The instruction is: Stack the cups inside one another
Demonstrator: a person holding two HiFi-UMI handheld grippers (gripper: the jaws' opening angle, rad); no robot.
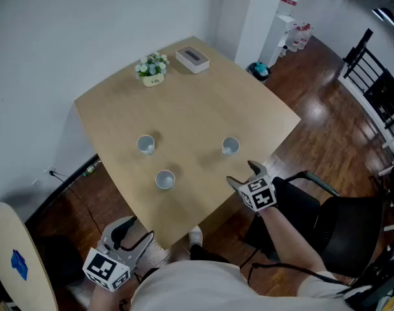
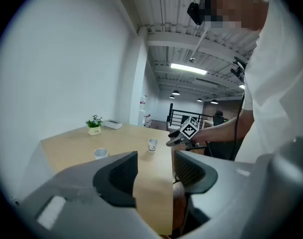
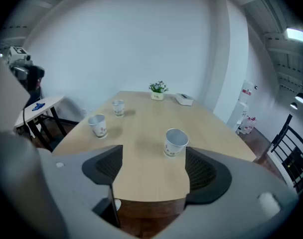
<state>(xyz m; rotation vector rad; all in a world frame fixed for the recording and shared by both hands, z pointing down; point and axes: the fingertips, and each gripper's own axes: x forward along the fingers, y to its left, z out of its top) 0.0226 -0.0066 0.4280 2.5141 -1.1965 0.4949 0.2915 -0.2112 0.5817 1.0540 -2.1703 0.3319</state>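
Three small white paper cups stand upright and apart on the light wooden table (image 1: 197, 102): one at the left (image 1: 145, 144), one nearer me (image 1: 164, 179), one at the right (image 1: 230, 147). My right gripper (image 1: 244, 175) hovers open at the table's near right edge, just short of the right cup (image 3: 175, 142), which sits ahead between its jaws. The other two cups (image 3: 97, 125) (image 3: 118, 107) lie further left. My left gripper (image 1: 127, 230) is open and empty, low beside the table's near left corner. In its view two cups (image 2: 100, 154) (image 2: 152, 144) show.
A small potted plant (image 1: 152, 69) and a white tissue box (image 1: 192, 59) sit at the table's far edge by the wall. A round side table (image 1: 15, 264) stands at lower left. A black chair (image 1: 333, 219) is at my right; a black railing (image 1: 378, 89) beyond.
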